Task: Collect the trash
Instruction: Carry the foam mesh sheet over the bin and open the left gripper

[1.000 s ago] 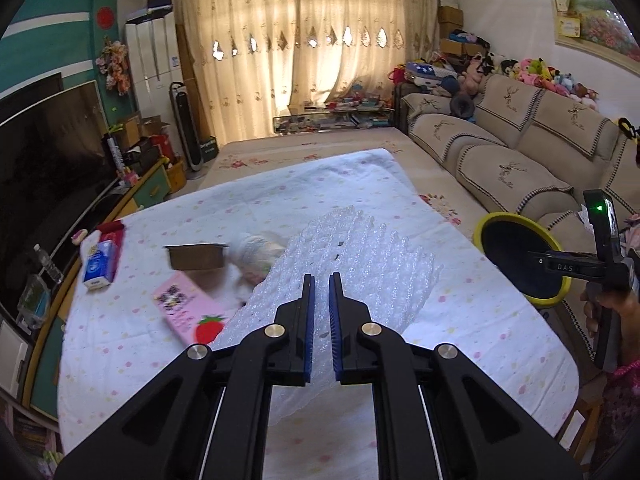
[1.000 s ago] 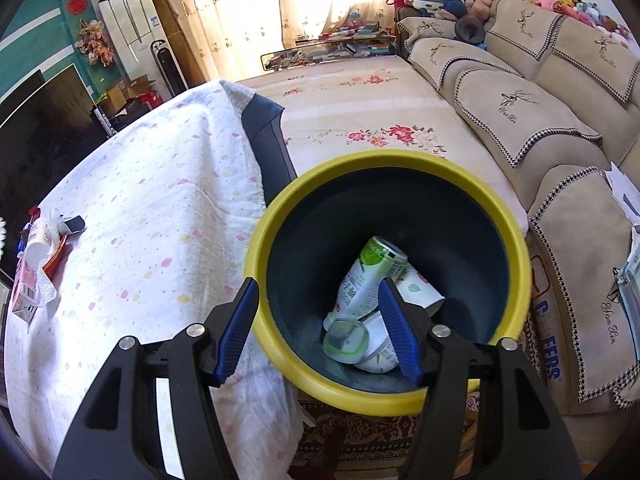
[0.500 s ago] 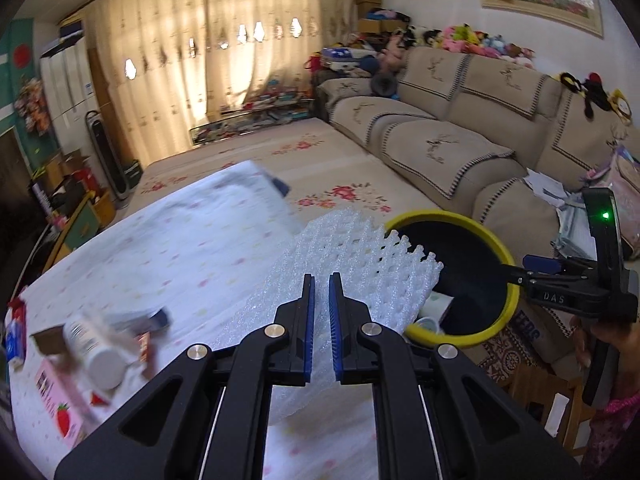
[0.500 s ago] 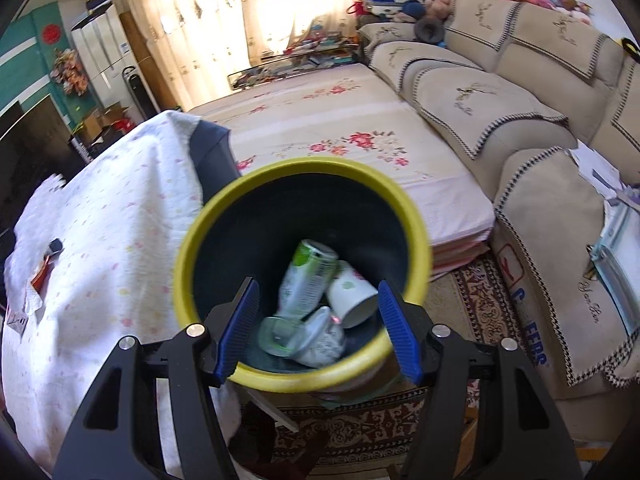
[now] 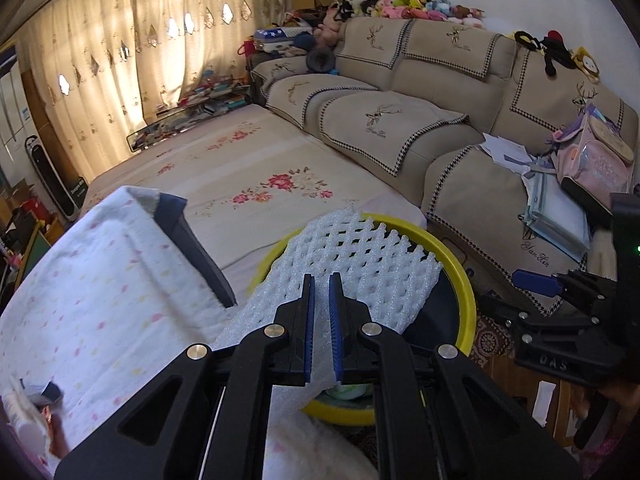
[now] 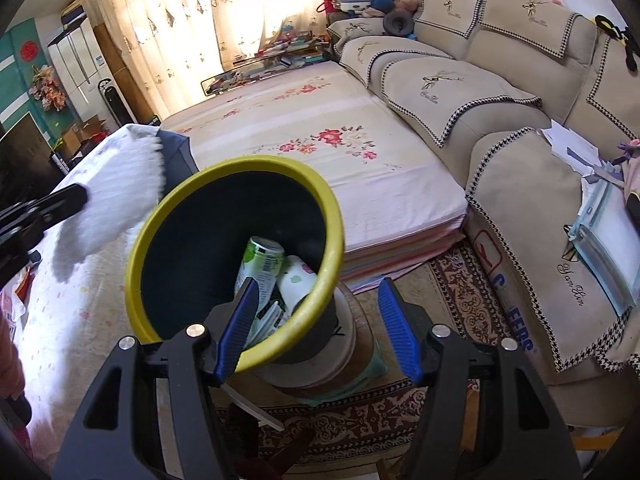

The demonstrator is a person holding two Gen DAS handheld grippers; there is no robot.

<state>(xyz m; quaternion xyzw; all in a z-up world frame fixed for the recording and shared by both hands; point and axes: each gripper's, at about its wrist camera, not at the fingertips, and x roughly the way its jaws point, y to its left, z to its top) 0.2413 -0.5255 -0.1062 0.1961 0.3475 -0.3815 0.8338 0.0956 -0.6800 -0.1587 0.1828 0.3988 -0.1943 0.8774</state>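
A white foam net sheet (image 5: 360,264) is pinched between the narrow jaws of the left hand-held gripper (image 5: 321,320) at the centre of the left wrist frame, its far end draped over the rim of a yellow-rimmed bin (image 5: 460,276). In the right wrist frame, the right hand-held gripper (image 6: 316,328) is spread wide, straddling the bin's near rim (image 6: 320,280). A green can (image 6: 262,260) and a paper cup (image 6: 298,284) are seen lying inside.
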